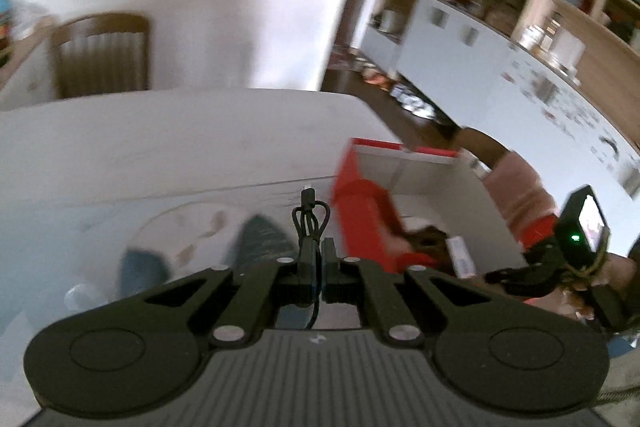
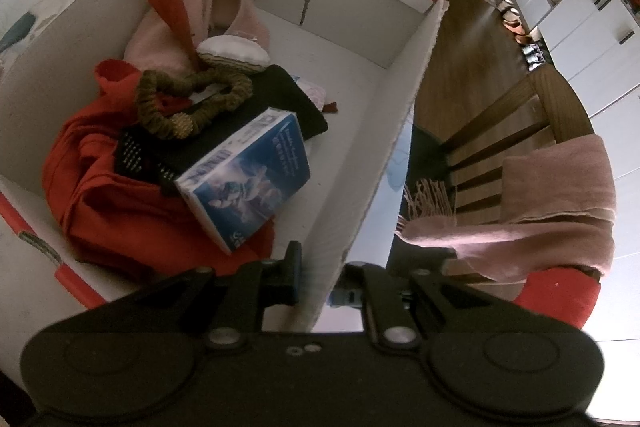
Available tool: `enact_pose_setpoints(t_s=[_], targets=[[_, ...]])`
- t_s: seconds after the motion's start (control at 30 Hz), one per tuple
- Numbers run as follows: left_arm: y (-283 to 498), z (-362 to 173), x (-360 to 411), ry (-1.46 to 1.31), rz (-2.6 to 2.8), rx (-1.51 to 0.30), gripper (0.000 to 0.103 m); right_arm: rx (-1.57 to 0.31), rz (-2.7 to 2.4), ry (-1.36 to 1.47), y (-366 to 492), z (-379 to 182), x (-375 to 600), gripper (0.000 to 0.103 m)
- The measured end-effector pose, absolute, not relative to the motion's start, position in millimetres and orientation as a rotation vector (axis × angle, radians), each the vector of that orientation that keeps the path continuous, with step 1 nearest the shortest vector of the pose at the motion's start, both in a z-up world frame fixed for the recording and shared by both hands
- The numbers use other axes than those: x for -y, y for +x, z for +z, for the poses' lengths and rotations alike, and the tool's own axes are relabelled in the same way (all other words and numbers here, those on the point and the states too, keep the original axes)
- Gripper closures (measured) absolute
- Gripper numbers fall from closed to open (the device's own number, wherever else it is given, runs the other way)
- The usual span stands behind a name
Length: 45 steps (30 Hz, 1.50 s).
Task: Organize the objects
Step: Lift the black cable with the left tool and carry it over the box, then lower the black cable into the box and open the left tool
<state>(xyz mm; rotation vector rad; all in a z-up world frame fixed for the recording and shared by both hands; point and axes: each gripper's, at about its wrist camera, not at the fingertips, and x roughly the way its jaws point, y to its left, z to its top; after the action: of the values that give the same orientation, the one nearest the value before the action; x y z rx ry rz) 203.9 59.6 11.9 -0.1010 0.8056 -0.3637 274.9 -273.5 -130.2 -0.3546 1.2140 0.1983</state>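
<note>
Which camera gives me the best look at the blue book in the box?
The right wrist view: the blue book lies sharp and fully visible atop the red cloth inside the box. The left wrist view is blurred and shows only a pale sliver of it behind the box's red wall.

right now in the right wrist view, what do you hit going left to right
red cloth → blue and white box → cardboard box wall held in the right gripper jaws → wooden chair → pink scarf
</note>
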Motion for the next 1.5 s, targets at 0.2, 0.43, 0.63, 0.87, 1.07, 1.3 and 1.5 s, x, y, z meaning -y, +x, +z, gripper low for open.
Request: enact_pose_setpoints(t_s=[0.2,0.43,0.63,0.87,1.07,1.3,1.5], targets=[[231.7,8.2,4.8,-0.033,-0.492,-0.82,0.102,-1.212,0.209,-0.354,273.0,-130.1,271.3,0.093],[252.7,1.1,66.3,0.038,-0.604,-0.838,0.102,-1.206,0.211,-0.353,272.6,-130.9,272.4,0.093],[273.9,-13.1,110.5,0.102,-0.665,-0.863,0.102,-1.201,0.222,-0.359,270.9,-131.4,272.3,0.093],[293.1,-36.5,150.8,0.159,-0.695,-0.896,0.102,-1.196,0.228,-0.362,271.6,-131.8,276.0,0.093],[308.8,-52.2,169.0,0.181,-0.695,-0.929,0.102,-1.198,0.228,-0.359,273.8,-132.7,280.7,0.093],[320.3,-83.5,184.3,0.227,-0.692,-1.012,0.102,-1.199,0.231,-0.362,272.7,-131.1,279.9,0.094],[318.0,-103.1,185.0,0.241,-0.679,-1.094,0.102,-1.202,0.232,-0.366,272.2,-131.4,280.3,0.093]])
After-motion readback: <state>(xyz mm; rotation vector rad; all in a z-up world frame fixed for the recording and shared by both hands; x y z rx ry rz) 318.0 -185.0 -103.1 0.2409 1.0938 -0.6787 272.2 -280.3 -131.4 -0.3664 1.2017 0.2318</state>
